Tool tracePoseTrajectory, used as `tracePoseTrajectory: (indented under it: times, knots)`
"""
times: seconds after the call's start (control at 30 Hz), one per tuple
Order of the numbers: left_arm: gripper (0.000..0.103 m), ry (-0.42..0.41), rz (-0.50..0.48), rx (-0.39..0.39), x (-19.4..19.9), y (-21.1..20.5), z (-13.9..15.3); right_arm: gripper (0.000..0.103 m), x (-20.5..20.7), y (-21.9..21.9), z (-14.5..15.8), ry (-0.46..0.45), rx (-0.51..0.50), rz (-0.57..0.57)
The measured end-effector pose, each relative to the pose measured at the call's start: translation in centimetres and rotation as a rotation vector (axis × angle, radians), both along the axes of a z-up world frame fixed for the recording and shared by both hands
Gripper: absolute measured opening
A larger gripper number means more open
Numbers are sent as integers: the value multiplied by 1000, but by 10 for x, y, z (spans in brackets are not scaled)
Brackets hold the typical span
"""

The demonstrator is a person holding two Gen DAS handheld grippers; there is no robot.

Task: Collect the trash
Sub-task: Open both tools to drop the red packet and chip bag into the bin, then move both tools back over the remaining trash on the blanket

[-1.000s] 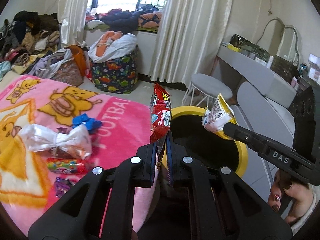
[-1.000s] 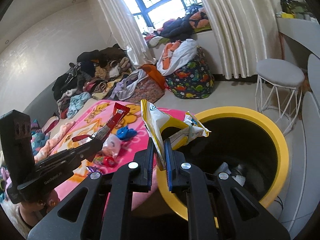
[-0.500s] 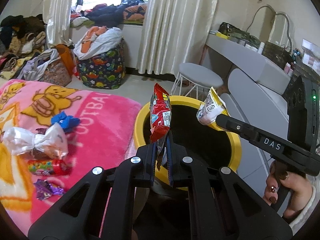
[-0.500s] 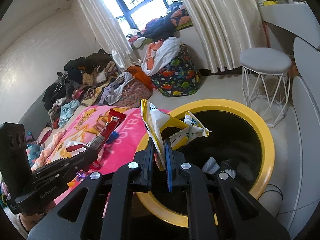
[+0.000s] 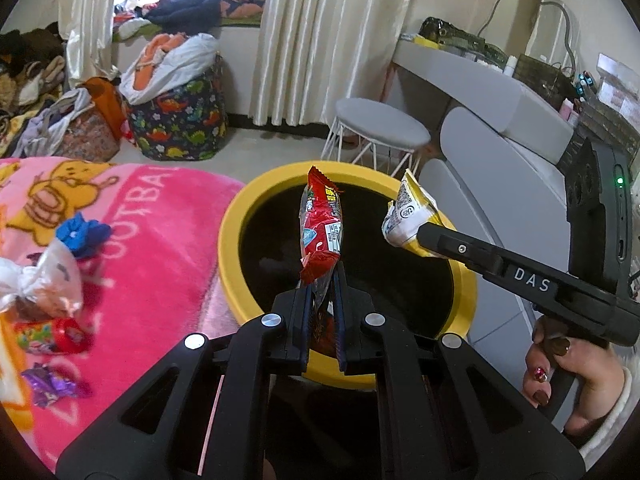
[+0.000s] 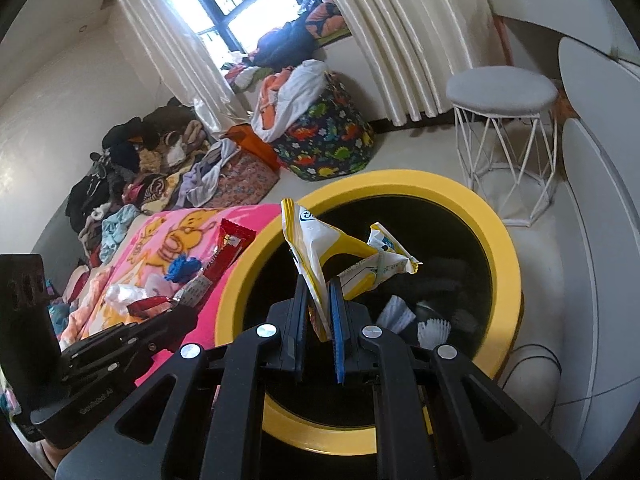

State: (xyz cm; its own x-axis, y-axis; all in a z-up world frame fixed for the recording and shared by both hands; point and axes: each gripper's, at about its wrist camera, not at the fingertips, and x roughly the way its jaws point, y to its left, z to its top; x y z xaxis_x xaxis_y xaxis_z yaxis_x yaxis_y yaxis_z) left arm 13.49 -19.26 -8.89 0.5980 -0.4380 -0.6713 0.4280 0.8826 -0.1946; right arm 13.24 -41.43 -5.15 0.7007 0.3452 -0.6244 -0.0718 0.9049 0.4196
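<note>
Holding both wrappers over the yellow bin [image 5: 230, 236]: your left gripper [image 5: 323, 280] is clamped on the red wrapper [image 5: 322, 236], your right gripper [image 6: 320, 292] on the yellow-white wrapper [image 6: 320, 252]. Release risk: light foil may cling to a pad or drift past the rim onto the pink blanket [image 5: 152, 240]. Bin contents look like paper, hard to tell.

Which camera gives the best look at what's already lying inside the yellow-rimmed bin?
The right wrist view: white crumpled pieces show on the yellow-rimmed bin's dark floor. In the left wrist view the bin looks only black inside.
</note>
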Motion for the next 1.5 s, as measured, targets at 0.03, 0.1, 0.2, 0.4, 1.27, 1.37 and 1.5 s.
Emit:
tracePoseTrajectory:
  times: [0.03,0.1,0.2,0.4,1.27,1.37,1.5]
  knots:
    - [5,5,-2,-1,1,-1,-1,11,0,-1,-2,5,-2,-3]
    - [5,17,-5,-2,6,-3,-5,11,2,-3,-4,10,-3,-6]
    - [5,27,-6,-3,13,-7,-10,11,3,-5,-7,19,-9,-11]
    - [6,52,-7,-4,30,-11,-19,11,4,-9,-11,35,-16,-16]
    - [92,-34,110,-33,10,29,15,74,-3,-1,10,-9,-99,-69]
    - [92,-43,126,-37,6,37,20,76,-3,5,15,-21,-108,-58]
    - [92,-62,150,-41,1,48,25,78,-5,13,22,-36,-115,-41]
